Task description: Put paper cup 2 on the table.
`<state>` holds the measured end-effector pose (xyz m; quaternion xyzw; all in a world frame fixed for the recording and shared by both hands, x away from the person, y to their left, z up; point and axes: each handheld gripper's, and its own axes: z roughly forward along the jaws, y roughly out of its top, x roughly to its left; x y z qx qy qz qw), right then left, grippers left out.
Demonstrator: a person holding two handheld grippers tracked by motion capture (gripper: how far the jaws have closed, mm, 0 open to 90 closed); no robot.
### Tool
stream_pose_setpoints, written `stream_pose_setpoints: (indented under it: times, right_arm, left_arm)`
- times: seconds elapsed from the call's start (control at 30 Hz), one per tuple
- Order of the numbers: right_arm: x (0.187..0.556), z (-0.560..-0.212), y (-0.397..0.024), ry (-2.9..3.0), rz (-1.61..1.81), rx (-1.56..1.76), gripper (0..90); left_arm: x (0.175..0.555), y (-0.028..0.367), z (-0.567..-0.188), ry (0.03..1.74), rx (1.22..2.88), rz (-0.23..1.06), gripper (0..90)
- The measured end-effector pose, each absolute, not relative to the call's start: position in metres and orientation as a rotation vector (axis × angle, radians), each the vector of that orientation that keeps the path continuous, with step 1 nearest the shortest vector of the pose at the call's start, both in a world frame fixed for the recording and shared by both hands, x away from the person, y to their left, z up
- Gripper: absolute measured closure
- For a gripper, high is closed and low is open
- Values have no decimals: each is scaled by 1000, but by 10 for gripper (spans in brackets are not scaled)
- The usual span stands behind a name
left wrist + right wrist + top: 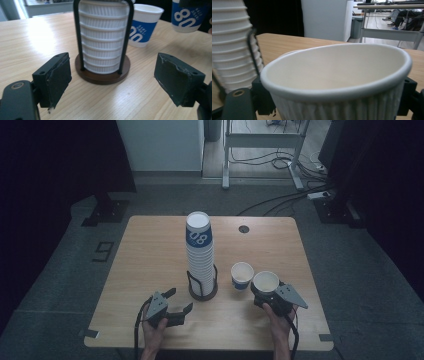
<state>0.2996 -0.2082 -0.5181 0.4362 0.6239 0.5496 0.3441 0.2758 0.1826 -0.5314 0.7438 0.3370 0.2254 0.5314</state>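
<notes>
1. Right now the right gripper (pixel 270 296), near the tabletop's front edge and toward its right side, has its jaws clamped on a white paper cup (pixel 265 283), mouth up; in the right gripper view the cup (pixel 342 82) is empty, its ribbed wall squeezed between the black jaws.
2. A second cup (pixel 242 276) with a blue band stands on the wooden tabletop (pixel 150 250) just left of the held one; it too is empty, and whether the two rims touch I cannot tell.
3. Near the middle of the tabletop a tall stack of cups (pixel 200 251) sits upside down in a black wire holder (pixel 203 287) on a round dark base.
4. The left gripper (pixel 177 304) lies near the front edge, left of the holder, its jaws spread wide with nothing between them; in the left gripper view the holder (pixel 103 71) stands straight ahead of the pads (pixel 58 77).
5. A small round hole (pixel 243 229) marks the tabletop near its far edge.
</notes>
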Motion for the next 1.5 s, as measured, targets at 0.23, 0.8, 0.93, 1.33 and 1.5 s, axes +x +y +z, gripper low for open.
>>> stream_pose_setpoints:
  times: [0.23,0.8,0.93,1.33,1.5]
  right_arm:
    - [316,-524,-220,1585,1411,1192,165]
    - [349,-542,-225,1604,1329,1265,160]
    - [346,-545,-225,1625,1293,1261,156]
    - [341,-549,-227,1680,1219,1336,161]
    - [338,-549,-226,1696,1200,1358,131]
  left_arm:
    - [276,183,-542,835,1741,540,143]
    - [270,182,-545,873,1657,614,143]
    - [271,183,-545,886,1648,610,143]
    - [272,180,-545,882,1661,626,143]
    - [272,180,-545,885,1662,626,144]
